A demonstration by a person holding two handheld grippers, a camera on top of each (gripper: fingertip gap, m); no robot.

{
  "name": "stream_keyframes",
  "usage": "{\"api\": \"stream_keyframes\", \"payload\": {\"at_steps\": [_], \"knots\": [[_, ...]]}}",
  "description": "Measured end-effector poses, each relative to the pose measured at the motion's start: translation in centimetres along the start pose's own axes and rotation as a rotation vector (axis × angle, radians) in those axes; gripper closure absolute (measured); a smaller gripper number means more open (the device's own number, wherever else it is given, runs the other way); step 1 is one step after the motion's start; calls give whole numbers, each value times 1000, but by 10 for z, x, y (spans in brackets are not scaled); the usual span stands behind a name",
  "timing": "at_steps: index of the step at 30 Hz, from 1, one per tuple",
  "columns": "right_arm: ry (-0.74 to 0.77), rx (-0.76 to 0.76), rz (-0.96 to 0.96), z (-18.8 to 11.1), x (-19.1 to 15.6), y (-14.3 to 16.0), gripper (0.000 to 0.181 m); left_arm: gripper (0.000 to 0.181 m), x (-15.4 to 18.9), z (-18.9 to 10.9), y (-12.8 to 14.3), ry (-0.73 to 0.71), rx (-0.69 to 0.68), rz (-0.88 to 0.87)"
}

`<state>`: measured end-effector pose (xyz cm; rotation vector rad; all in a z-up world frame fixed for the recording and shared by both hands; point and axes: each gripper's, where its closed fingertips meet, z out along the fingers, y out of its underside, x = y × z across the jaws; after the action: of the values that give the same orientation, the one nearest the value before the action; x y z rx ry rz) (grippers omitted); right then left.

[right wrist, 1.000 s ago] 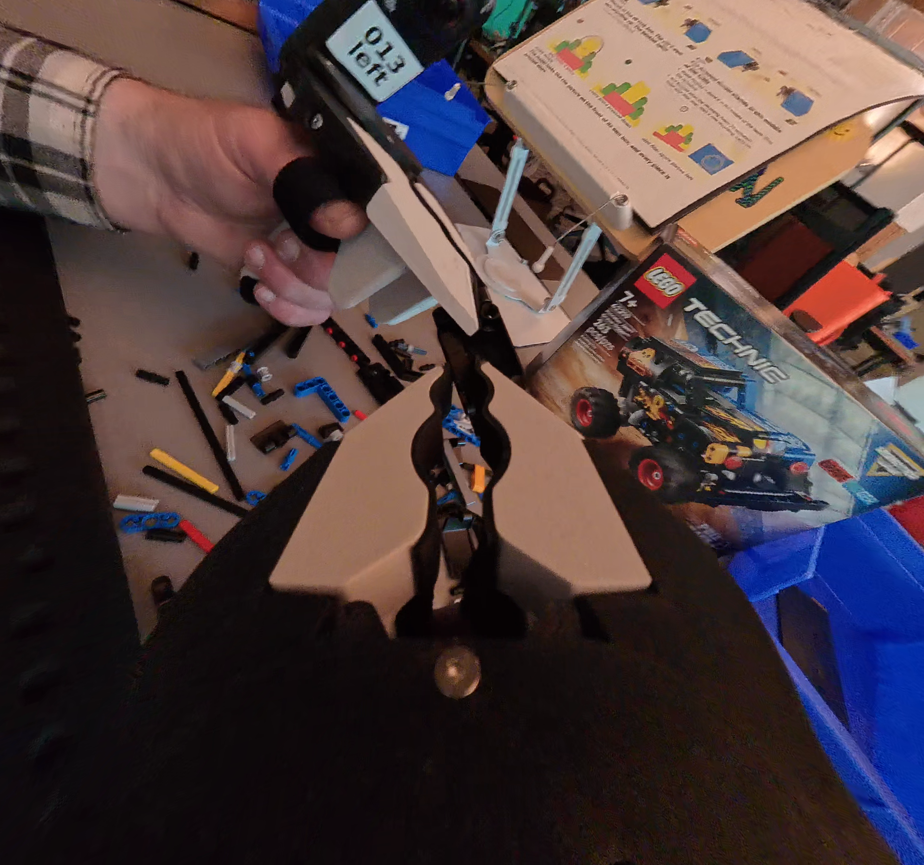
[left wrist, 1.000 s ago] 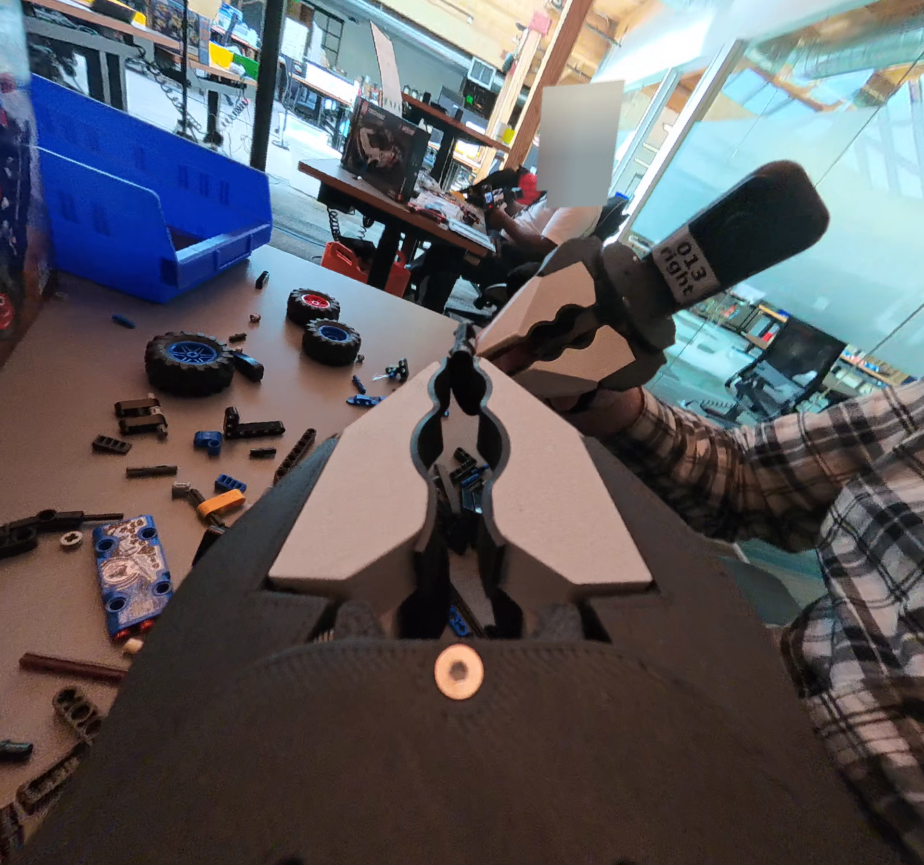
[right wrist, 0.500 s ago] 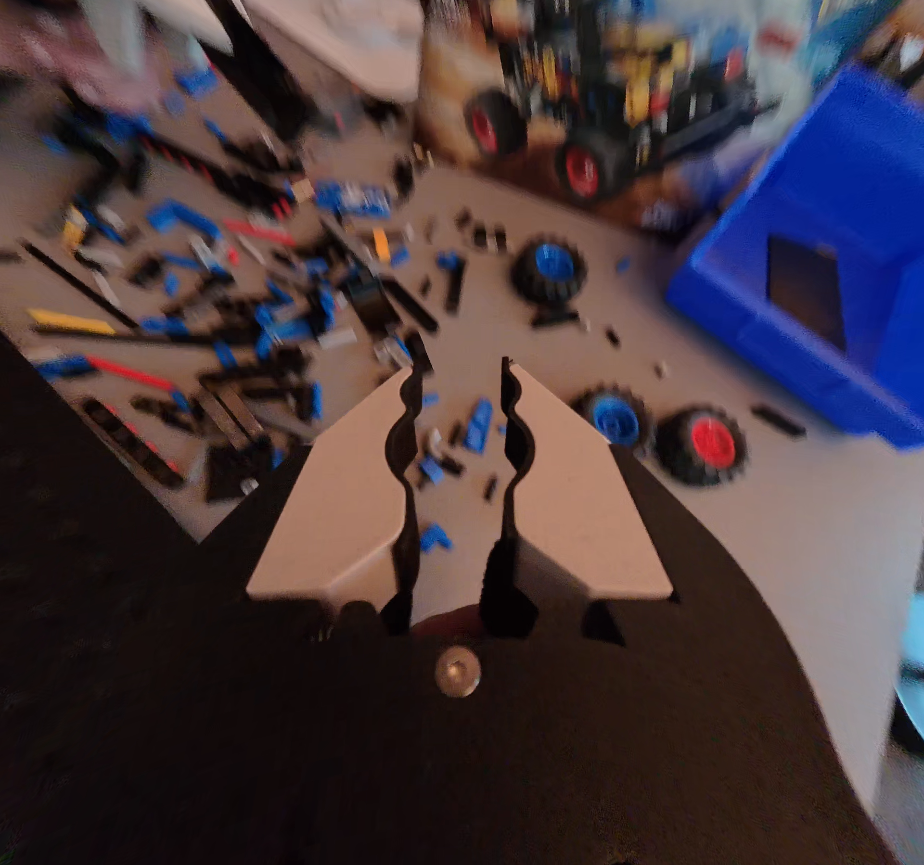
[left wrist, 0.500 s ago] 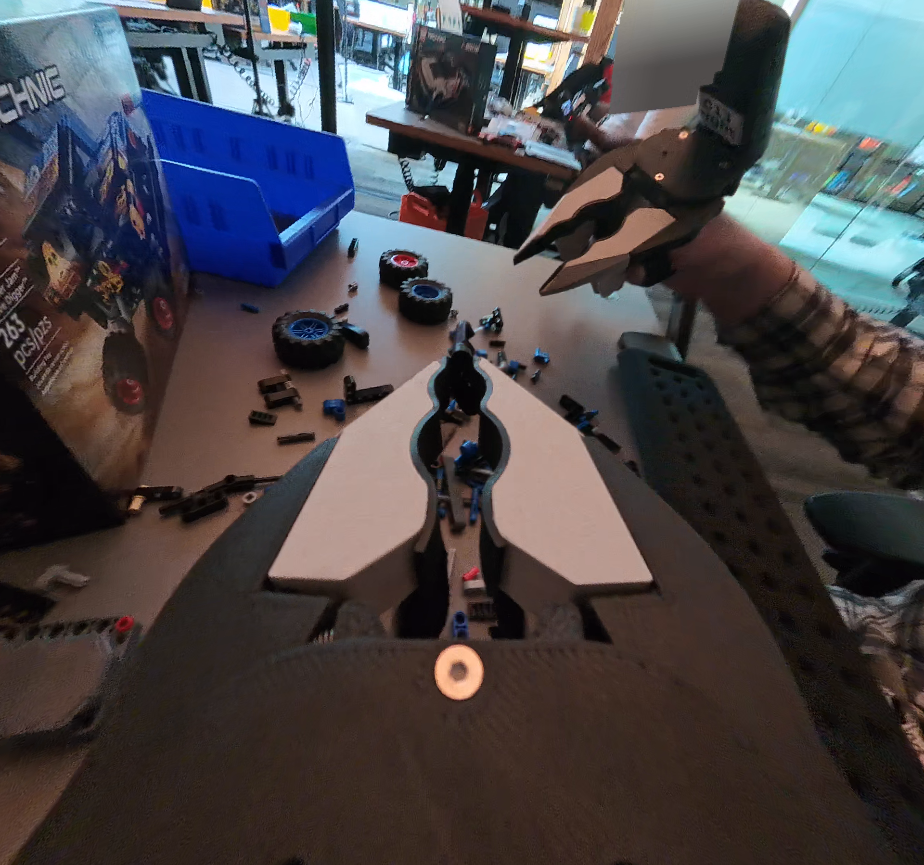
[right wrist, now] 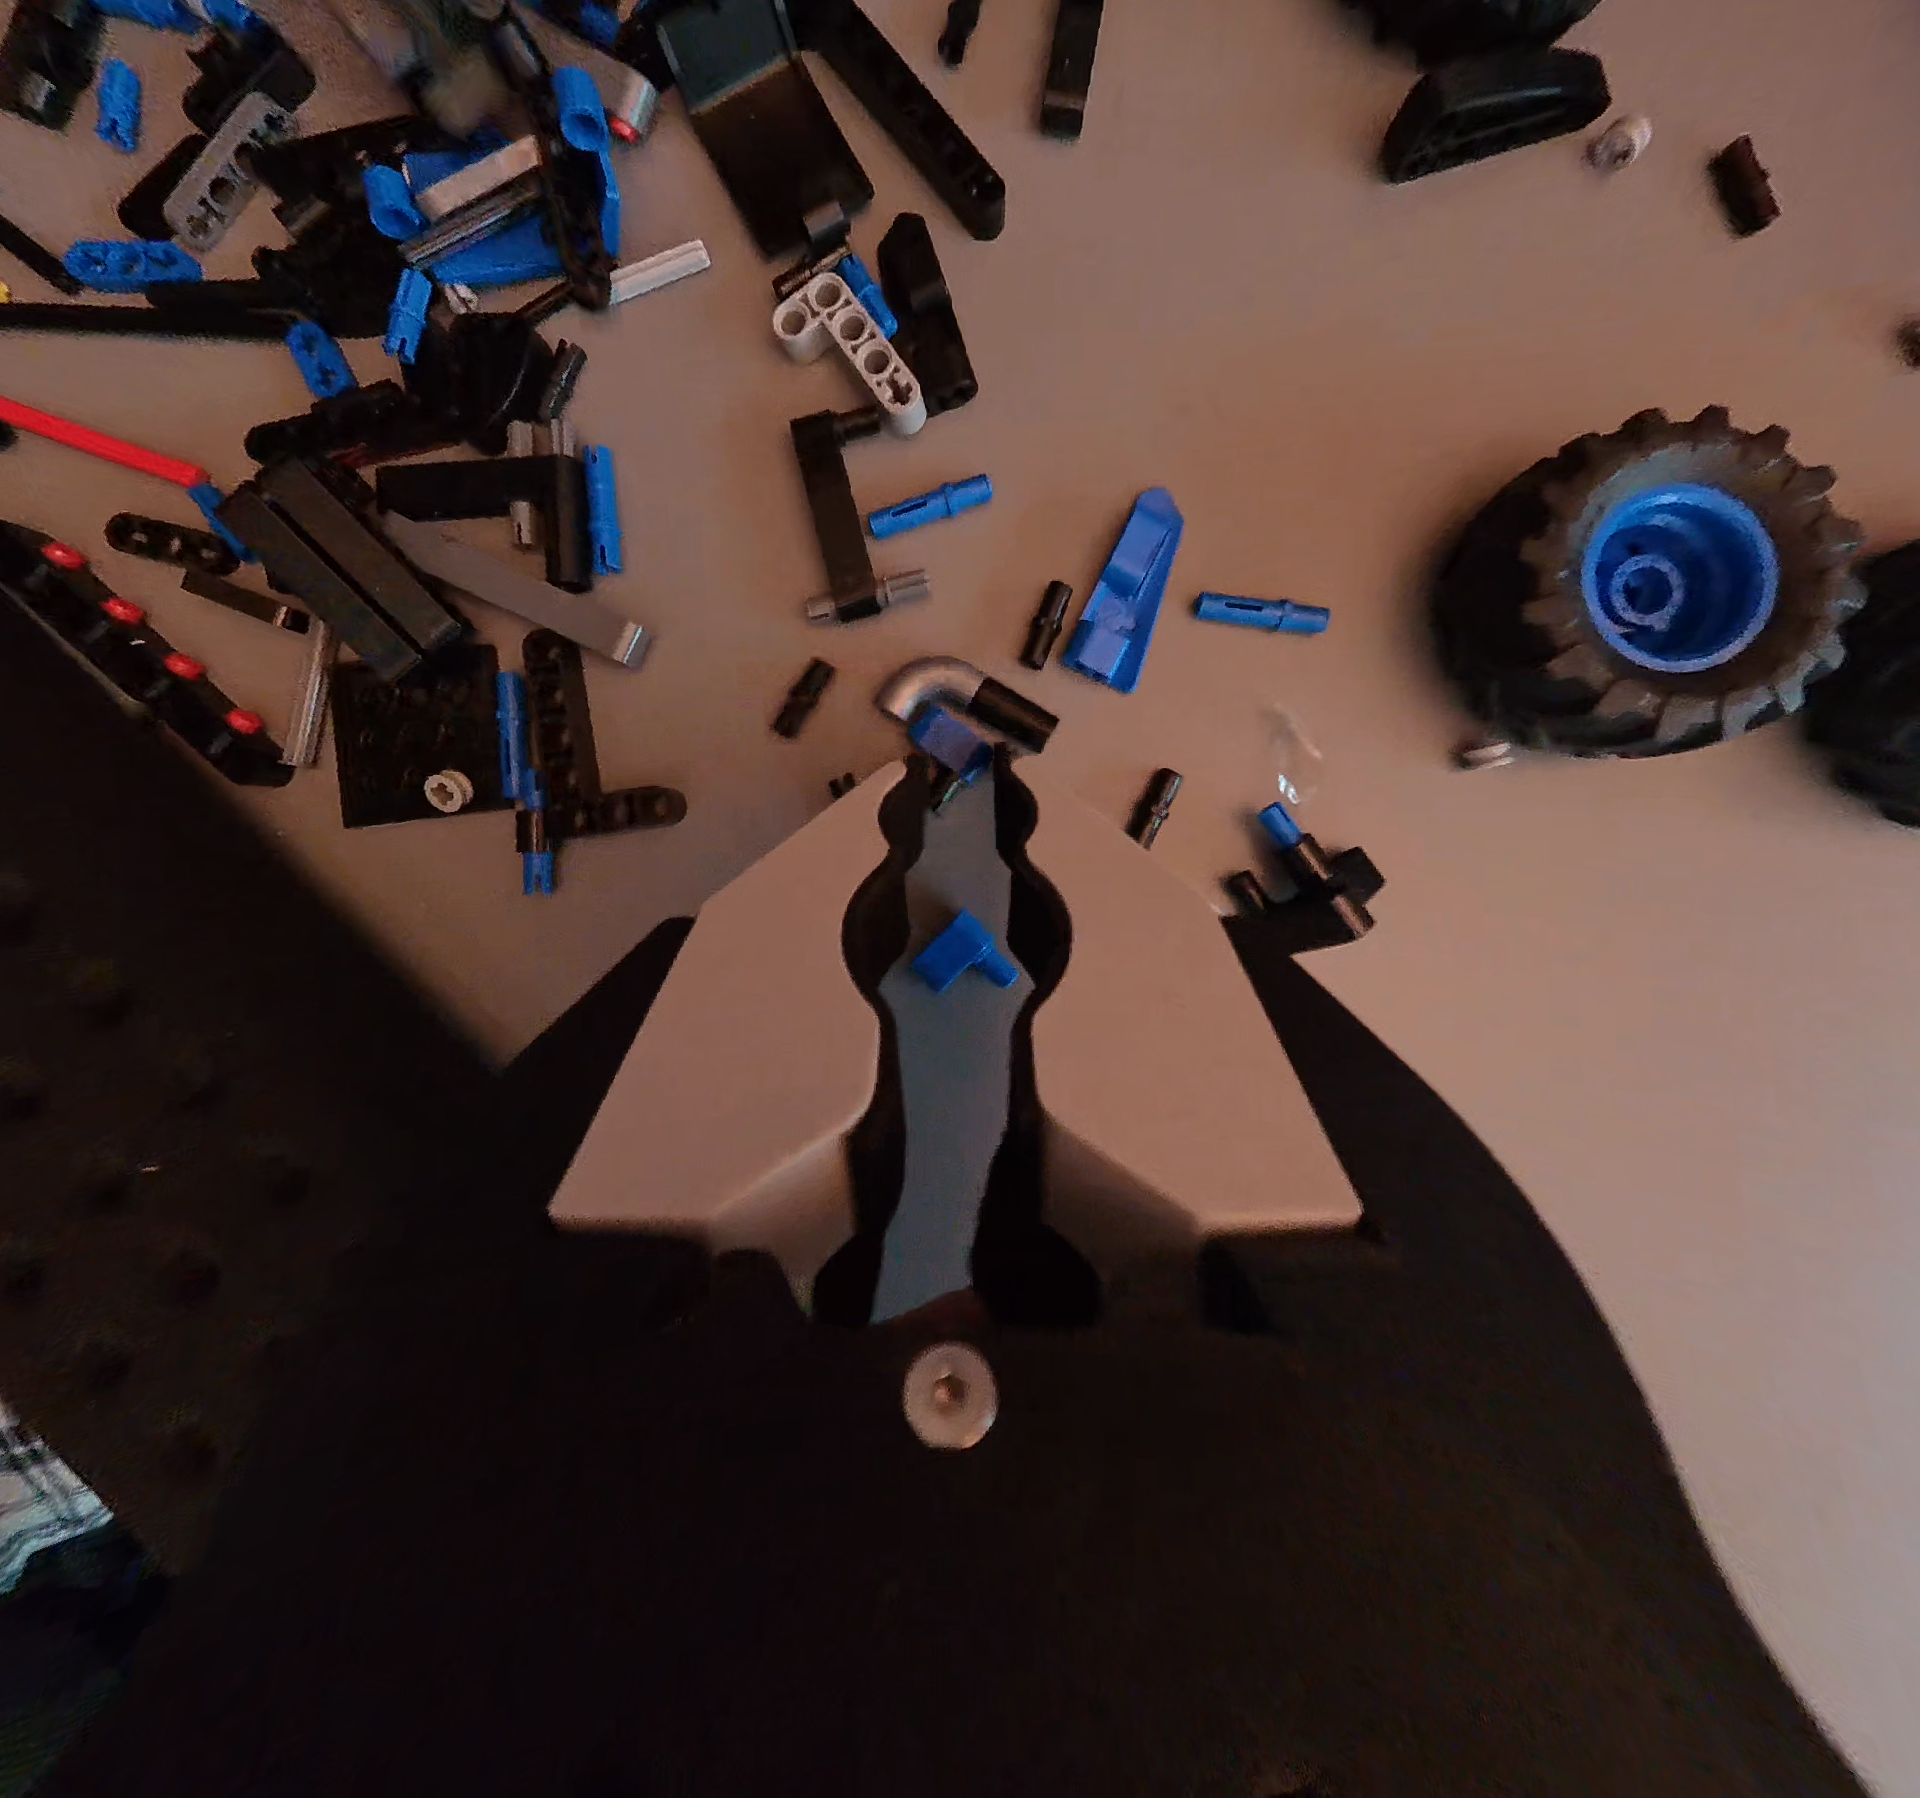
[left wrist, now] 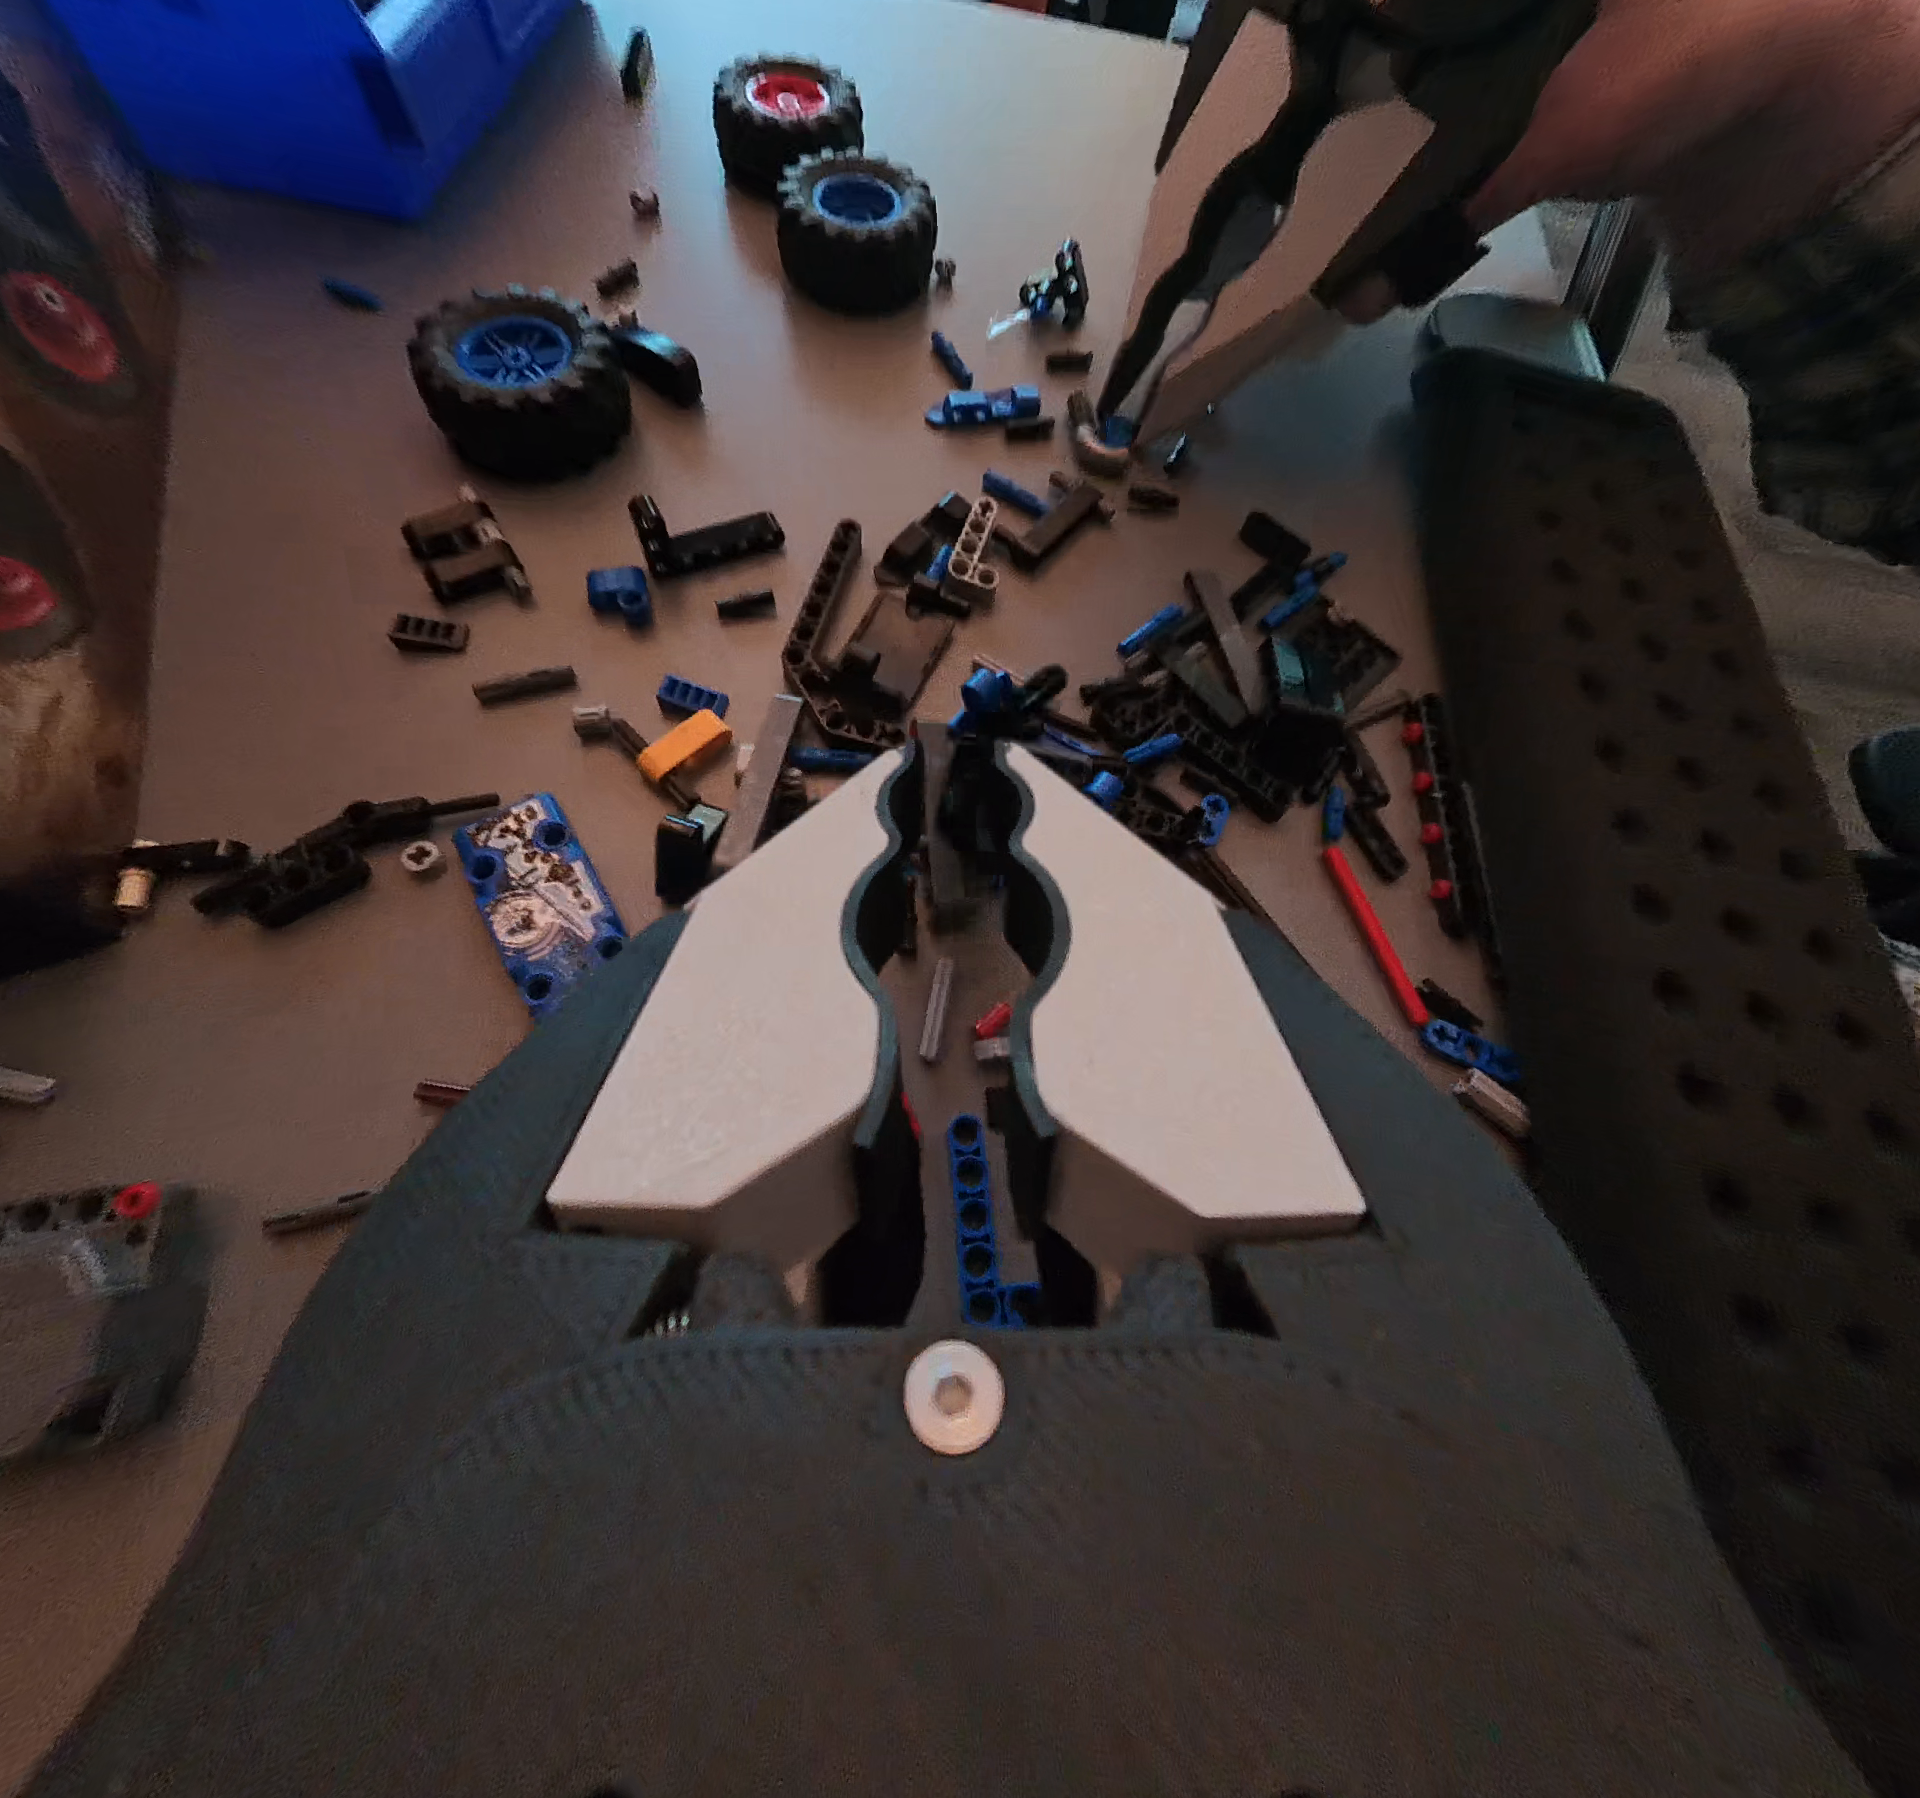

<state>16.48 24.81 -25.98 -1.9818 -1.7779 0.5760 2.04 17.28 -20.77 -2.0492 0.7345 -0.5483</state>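
Note:
My left gripper is shut on a small black-and-blue brick assembly and holds it above a pile of loose black and blue parts. My right gripper is down at the table, its fingertips closed narrowly on a small blue piece. That piece lies against a grey elbow piece and a black connector. The right gripper also shows in the left wrist view, held by a hand. A blue pin lies on the table under its fingers.
Tyres with blue hubs and one with a red hub lie on the table. A blue bin stands at the back left beside a printed box. A black perforated chair back stands at the right. There is about 20 cm between the tips of the two grippers.
Both grippers have dropped from mid-air toward the table. The right gripper, open half a second ago, has closed down around the small blue piece. The left stays shut on its assembly.

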Motion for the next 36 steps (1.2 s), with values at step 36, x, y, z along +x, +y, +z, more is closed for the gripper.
{"api": "stream_keyframes", "payload": {"at_steps": [36], "knots": [[267,617,-542,-45,-102,-149,179,177,54,-23,-75,282,431,-160]]}}
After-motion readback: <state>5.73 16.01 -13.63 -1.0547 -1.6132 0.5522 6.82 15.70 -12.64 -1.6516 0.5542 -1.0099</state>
